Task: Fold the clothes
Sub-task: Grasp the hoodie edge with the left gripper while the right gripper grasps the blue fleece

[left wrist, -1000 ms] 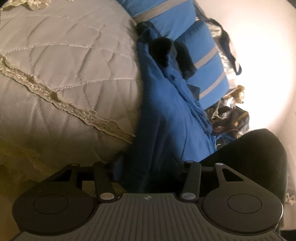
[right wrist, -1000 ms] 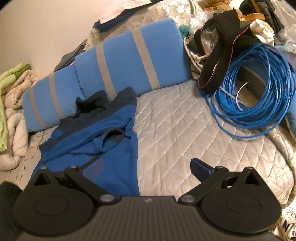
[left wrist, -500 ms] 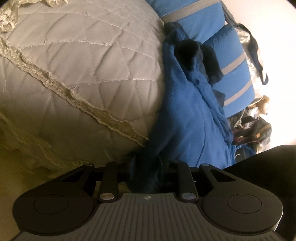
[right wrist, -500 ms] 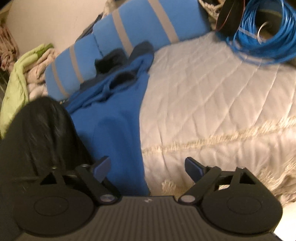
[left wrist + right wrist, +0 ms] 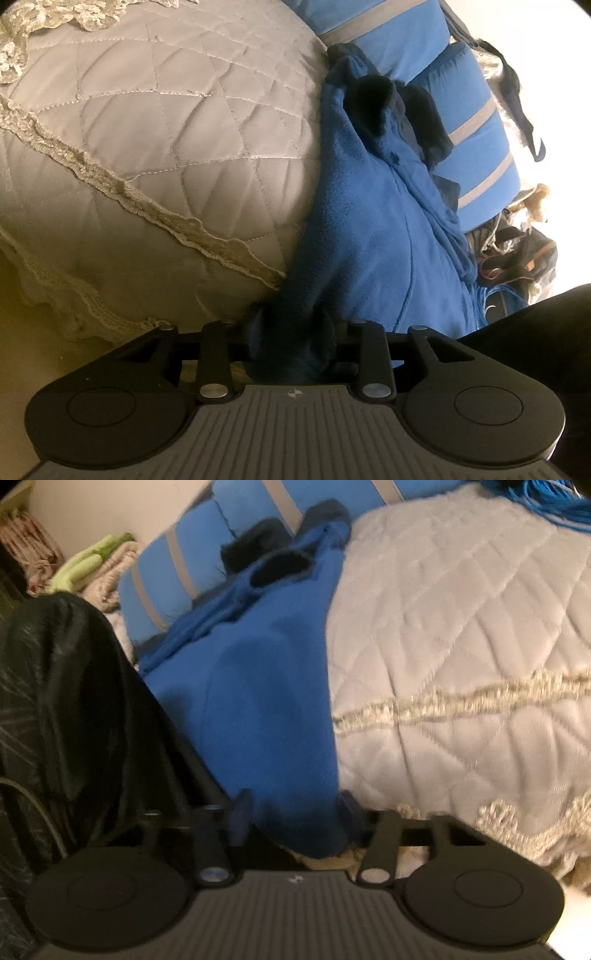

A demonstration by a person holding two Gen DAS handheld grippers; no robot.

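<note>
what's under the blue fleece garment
The blue fleece garment lies on the quilted bedspread; its collar end rests against the striped blue bolster. Whatever is beneath its middle is covered.

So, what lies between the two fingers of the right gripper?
The lower edge of the blue fleece garment lies between the closing jaws of the right gripper, in the right wrist view.

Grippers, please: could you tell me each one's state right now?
Left gripper: closed on the blue garment's hem, jaws easing open.
Right gripper: closing around the hem.

Both wrist cameras look downward, close over the bed edge, sharing the blue garment [image 5: 369, 229] [image 5: 266, 701].
</note>
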